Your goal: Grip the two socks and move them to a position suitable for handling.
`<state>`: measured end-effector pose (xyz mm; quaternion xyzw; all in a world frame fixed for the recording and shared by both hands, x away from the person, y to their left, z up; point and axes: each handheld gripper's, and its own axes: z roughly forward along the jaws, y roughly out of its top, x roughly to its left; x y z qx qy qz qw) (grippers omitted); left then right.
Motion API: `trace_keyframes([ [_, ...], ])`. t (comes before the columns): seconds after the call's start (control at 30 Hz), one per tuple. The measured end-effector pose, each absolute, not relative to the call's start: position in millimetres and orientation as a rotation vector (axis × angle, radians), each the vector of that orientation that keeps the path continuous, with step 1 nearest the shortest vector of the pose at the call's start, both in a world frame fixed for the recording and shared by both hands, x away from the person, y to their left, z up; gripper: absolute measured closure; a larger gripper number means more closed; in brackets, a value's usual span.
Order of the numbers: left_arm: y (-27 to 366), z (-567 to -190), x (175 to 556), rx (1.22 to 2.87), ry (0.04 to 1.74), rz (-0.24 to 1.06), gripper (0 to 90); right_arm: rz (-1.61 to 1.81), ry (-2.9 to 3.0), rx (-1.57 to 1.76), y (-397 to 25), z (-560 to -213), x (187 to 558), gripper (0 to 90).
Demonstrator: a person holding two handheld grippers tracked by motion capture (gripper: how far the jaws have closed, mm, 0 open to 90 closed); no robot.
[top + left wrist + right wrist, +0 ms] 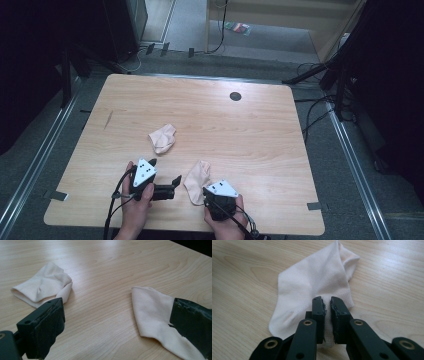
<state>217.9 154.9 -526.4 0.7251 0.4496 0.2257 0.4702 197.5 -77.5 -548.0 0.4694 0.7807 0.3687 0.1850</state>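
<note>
Right gripper point(326, 305) pinches near sock point(312, 290) by a thin edge, could slip; left gripper point(117, 322) gapes wide, may snag it, far sock point(42, 288) untouched on surface point(112, 265)

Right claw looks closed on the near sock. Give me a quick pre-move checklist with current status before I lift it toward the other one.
1. Right claw pinching the near sock: ok, jaws nearly closed with fabric between them.
2. Grip depth: cannot tell, the jaws hide how much fabric is caught.
3. Left claw free: ok, jaws wide apart, nothing held.
4. Left claw clear of the near sock: not ok, one jaw sits right beside it in the left gripper view.
5. Far sock apart from both claws: ok, lying crumpled on the table.
6. Path between the socks: ok, bare wood.
</note>
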Motion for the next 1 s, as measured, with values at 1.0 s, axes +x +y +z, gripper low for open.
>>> trace_keyframes([
  [1.0, 99.0, -547.6, 223.4, 1.970, 0.976, 0.411, 16.5, 1.363, 2.161, 0.990, -100.2, -472.8, 205.4, 85.2],
])
